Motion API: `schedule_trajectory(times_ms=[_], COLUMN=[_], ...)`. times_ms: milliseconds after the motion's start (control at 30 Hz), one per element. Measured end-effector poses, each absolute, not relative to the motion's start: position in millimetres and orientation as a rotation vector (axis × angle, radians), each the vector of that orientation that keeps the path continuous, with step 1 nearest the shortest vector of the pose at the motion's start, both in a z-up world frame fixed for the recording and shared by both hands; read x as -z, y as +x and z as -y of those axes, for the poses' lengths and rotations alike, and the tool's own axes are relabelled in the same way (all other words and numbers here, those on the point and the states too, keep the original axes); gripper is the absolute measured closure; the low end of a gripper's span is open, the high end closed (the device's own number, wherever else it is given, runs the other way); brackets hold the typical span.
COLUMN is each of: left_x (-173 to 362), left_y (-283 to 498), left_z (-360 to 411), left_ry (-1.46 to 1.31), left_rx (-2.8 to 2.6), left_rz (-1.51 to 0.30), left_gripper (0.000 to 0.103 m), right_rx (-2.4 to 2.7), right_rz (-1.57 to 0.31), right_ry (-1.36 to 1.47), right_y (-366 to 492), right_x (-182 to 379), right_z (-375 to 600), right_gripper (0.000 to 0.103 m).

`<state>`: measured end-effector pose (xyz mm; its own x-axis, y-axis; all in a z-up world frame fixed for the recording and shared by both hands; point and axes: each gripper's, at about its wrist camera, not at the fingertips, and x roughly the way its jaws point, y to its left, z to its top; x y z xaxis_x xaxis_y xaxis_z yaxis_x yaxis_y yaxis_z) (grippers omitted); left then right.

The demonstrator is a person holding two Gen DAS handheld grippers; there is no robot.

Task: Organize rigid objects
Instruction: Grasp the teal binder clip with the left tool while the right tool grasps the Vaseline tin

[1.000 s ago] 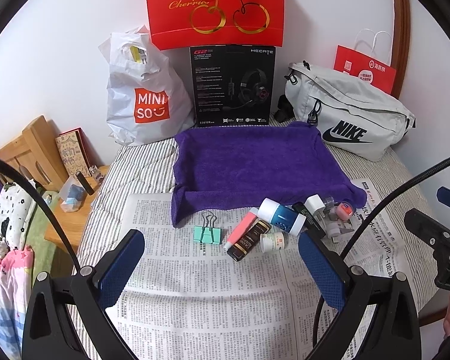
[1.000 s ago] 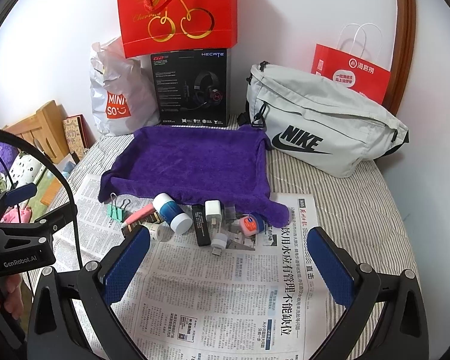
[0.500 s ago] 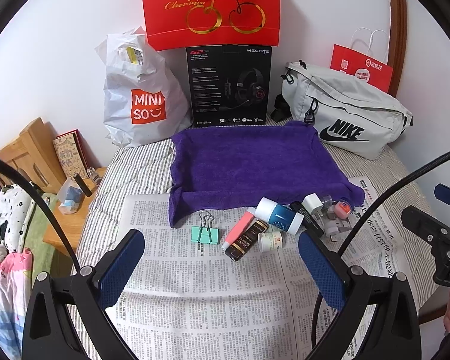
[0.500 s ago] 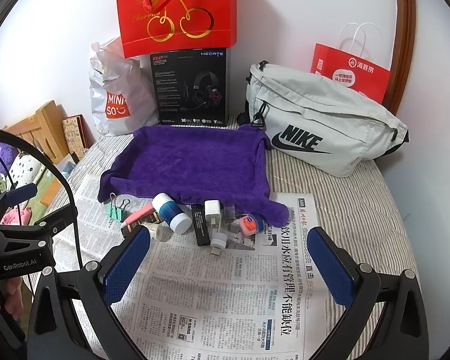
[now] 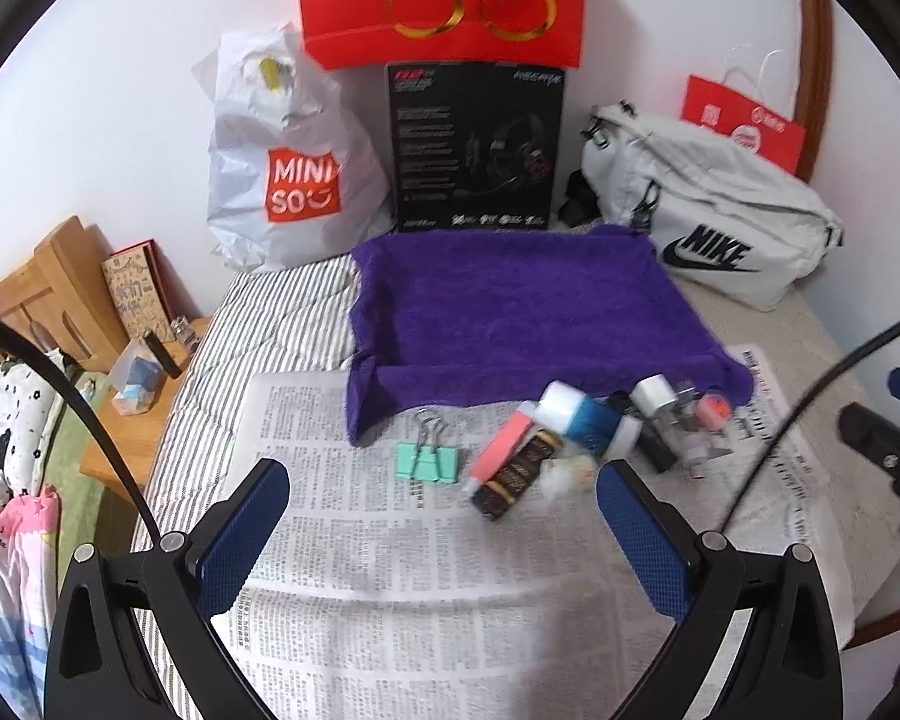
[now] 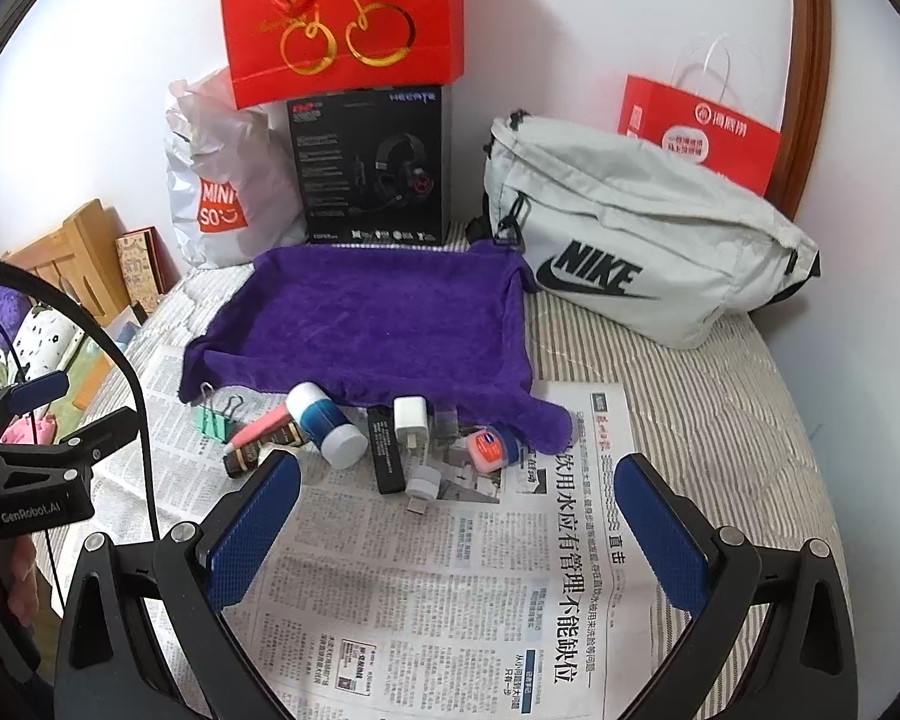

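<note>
Small rigid items lie in a row on newspaper just in front of a purple towel [image 5: 510, 306] [image 6: 378, 318]: a green binder clip [image 5: 426, 461] [image 6: 216, 417], a pink tube [image 5: 501, 447] [image 6: 261, 425], a dark brown tube [image 5: 513, 477] [image 6: 243, 457], a blue-and-white bottle [image 5: 588, 420] [image 6: 327, 425], a black bar [image 6: 385, 450], a white charger [image 6: 411, 420] and a small pink jar [image 6: 489, 447]. My left gripper [image 5: 441, 537] hovers open, short of the clip and tubes. My right gripper [image 6: 457, 531] hovers open, short of the charger and jar. Nothing is held.
Against the wall stand a white Miniso bag [image 5: 282, 168], a black headset box [image 5: 477, 147], red gift bags [image 5: 444, 0] [image 6: 699, 132] and a grey Nike bag [image 6: 642, 228]. A wooden bedside stand [image 5: 90, 330] with small items sits to the left, off the striped bed.
The left gripper has moved forward and slightly left, so the items look closer; its view is blurred by motion. The right gripper has barely moved. Both stay open.
</note>
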<state>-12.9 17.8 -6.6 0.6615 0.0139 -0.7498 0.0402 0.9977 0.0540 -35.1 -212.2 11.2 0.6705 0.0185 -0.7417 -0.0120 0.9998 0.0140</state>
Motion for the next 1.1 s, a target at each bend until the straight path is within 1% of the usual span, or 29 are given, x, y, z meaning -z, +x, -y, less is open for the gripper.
schedule_trajectory(times_ms=[233,467,567,767,833,933,967,1000,1033,1067,1100], left_x=[45.0,86.1,97.5,110.8,112.9,116.4,118.8,121.5,123.0,122.4,122.9], left_y=[12.5,40.4,50.6,64.2,67.6,70.2,71.6,72.7,73.4,72.8,71.5], left_z=[-30.1,-42.9,-45.6,-47.3,-46.3,-44.7,-43.6,-43.1,-43.9,-45.0,-46.0], left_ry=[0.111,0.083,0.088,0.108,0.113,0.121,0.131,0.14,0.136,0.119,0.095], left_rx=[-0.027,0.009,0.021,0.045,0.054,0.065,0.065,0.063,0.07,0.075,0.088], left_rz=[-0.884,-0.956,-0.973,-0.987,-0.993,-0.996,-1.001,-1.005,-1.009,-1.001,-1.002], left_gripper=[0.0,0.001,0.005,0.007,0.011,0.012,0.014,0.02,0.021,0.026,0.035], right_rx=[-0.013,-0.002,0.003,0.009,0.008,0.008,0.009,0.008,0.008,0.005,-0.002], right_rz=[-0.885,-0.941,-0.967,-1.004,-1.018,-1.036,-1.039,-1.042,-1.044,-1.039,-1.028], right_ry=[0.03,0.042,0.043,0.015,0.016,0.015,0.015,0.016,0.017,0.019,0.019], right_y=[-23.4,-12.3,-8.2,-0.9,2.0,5.9,6.6,7.8,8.4,8.7,8.6], right_x=[10.9,33.0,41.8,56.8,62.2,69.2,70.9,73.4,74.9,76.1,76.9], right_z=[219.7,225.1,225.6,222.5,222.5,222.4,222.6,223.5,224.4,225.7,227.0], right_gripper=[0.0,0.0,0.0,0.0,0.0,0.0,0.0,0.0,0.0,0.0,0.0])
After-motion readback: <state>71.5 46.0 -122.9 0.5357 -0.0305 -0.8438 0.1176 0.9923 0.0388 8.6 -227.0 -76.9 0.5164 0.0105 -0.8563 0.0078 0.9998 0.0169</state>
